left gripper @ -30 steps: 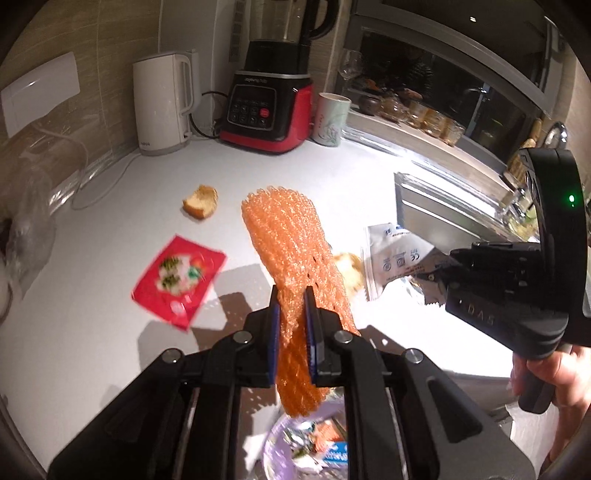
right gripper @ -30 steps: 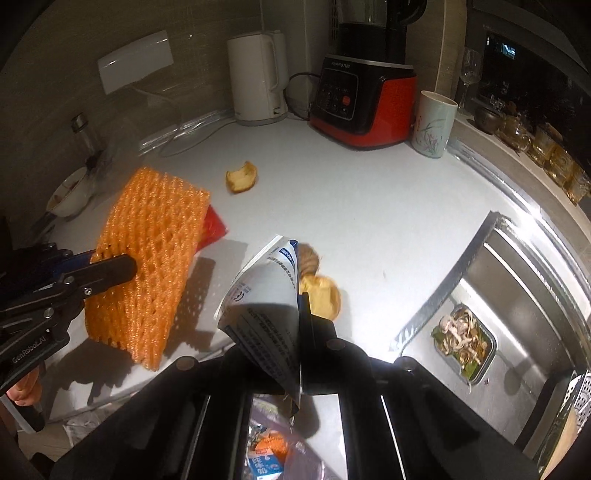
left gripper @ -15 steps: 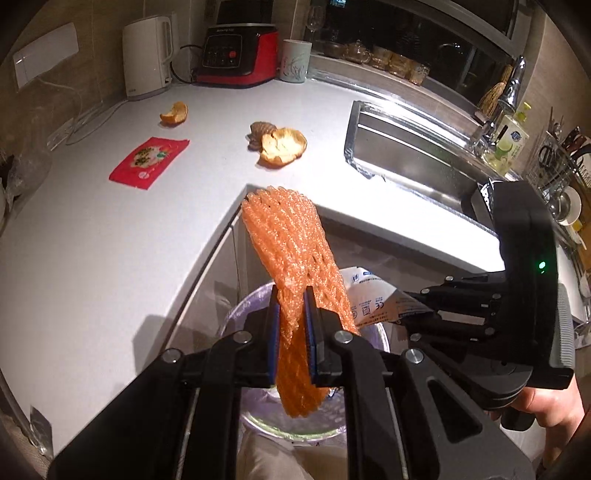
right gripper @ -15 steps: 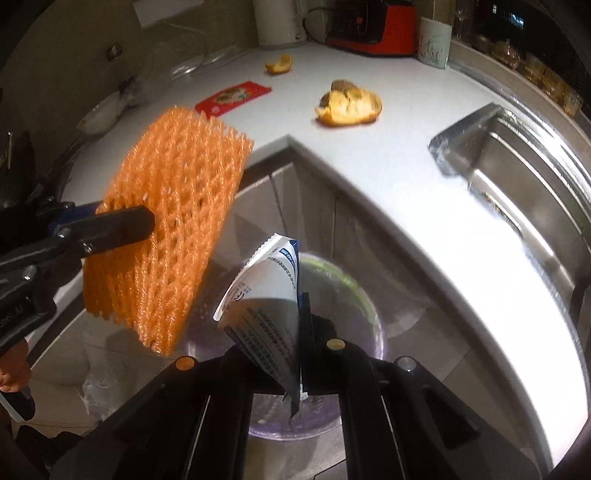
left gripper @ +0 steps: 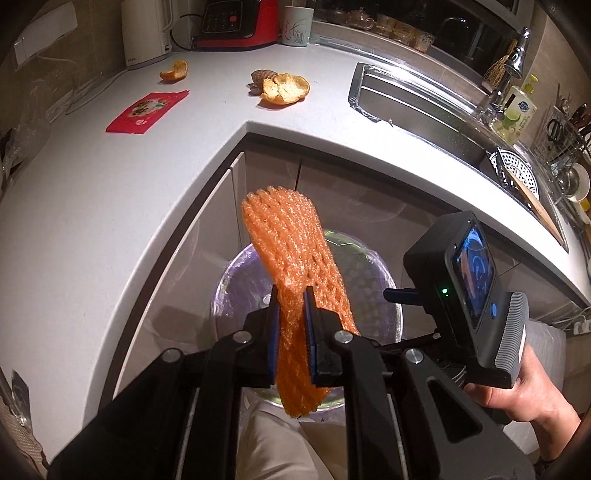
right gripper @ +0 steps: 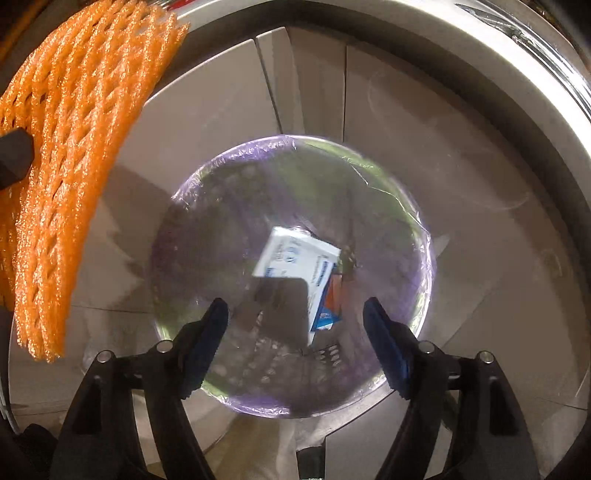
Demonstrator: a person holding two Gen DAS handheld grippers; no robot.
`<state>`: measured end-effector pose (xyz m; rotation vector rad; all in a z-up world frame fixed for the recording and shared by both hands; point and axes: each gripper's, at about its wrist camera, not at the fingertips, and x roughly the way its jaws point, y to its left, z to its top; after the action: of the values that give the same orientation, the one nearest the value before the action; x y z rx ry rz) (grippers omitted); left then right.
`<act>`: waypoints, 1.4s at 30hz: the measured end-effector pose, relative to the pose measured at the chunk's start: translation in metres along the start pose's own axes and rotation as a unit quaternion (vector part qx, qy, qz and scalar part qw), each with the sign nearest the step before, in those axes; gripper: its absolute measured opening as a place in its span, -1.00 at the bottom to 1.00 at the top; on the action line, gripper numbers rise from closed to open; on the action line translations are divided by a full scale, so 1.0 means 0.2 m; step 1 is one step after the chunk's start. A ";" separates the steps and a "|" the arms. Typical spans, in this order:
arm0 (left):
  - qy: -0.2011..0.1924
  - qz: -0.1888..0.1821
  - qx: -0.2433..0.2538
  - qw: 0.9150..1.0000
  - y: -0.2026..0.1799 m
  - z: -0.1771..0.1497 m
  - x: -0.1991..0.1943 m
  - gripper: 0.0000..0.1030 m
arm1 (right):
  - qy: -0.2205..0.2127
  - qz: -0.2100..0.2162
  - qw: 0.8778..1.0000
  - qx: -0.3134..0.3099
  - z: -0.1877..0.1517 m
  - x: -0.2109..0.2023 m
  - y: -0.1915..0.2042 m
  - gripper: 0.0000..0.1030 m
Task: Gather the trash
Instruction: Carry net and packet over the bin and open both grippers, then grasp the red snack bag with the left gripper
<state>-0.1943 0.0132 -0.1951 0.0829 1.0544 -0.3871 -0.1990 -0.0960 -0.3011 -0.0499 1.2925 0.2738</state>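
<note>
My left gripper [left gripper: 291,310] is shut on an orange foam fruit net [left gripper: 291,251], held over a round trash bin [left gripper: 236,280] lined with a clear bag on the floor by the cabinets. In the right wrist view the net [right gripper: 70,155] hangs at the upper left. My right gripper [right gripper: 295,317] points down into the bin [right gripper: 177,206]; its jaws are opening with nothing between them. A white and blue wrapper [right gripper: 295,258] is loose inside the bin below the gripper. The right tool's body [left gripper: 465,302] and a hand [left gripper: 524,391] show in the left wrist view.
On the white counter [left gripper: 92,206] lie a red packet [left gripper: 147,112], an orange peel [left gripper: 175,70] and a larger peel [left gripper: 284,86]. A kettle [left gripper: 144,33], a red blender base [left gripper: 240,22] and a mug [left gripper: 297,29] stand at the back. The sink [left gripper: 424,114] is on the right.
Both grippers came down from over the counter to above the bin. The right gripper's jaws spread and the white wrapper left them and dropped into the bin. The left still grips the net.
</note>
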 end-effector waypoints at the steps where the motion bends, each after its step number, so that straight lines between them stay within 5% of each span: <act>1: 0.001 -0.001 0.001 1.000 0.00 0.00 0.00 -0.78 | -0.004 -0.006 1.000 0.000 0.00 -0.02 0.00 0.63; 5: 0.011 -0.004 0.006 1.000 -0.01 -0.03 0.04 -0.78 | -0.029 -0.029 0.999 0.001 -0.03 -0.15 -0.03 0.90; 9: 0.036 -0.021 0.008 0.999 -0.02 -0.07 0.11 -0.75 | -0.040 -0.036 0.998 0.016 -0.07 -0.26 -0.07 0.91; 14: 0.049 -0.020 0.010 0.999 -0.05 -0.11 0.18 0.01 | -0.056 -0.036 0.997 0.033 -0.08 -0.35 -0.15 0.91; 19: 0.034 -0.018 0.024 0.999 -0.07 -0.07 0.15 0.08 | -0.069 -0.033 0.996 0.044 -0.05 -0.41 -0.16 0.95; 32: -0.094 0.046 -0.036 0.994 0.34 0.47 -0.12 0.52 | -0.154 -0.037 0.987 0.036 0.40 -0.63 -0.14 0.95; 42: -0.091 0.094 -0.074 0.989 0.79 0.82 0.10 0.67 | -0.160 -0.027 0.986 0.041 0.84 -0.54 -0.18 0.95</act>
<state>0.0066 0.1142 -0.1500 0.0142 0.8838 -0.1424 -0.0600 -0.1177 -0.1562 0.0286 0.9792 0.1722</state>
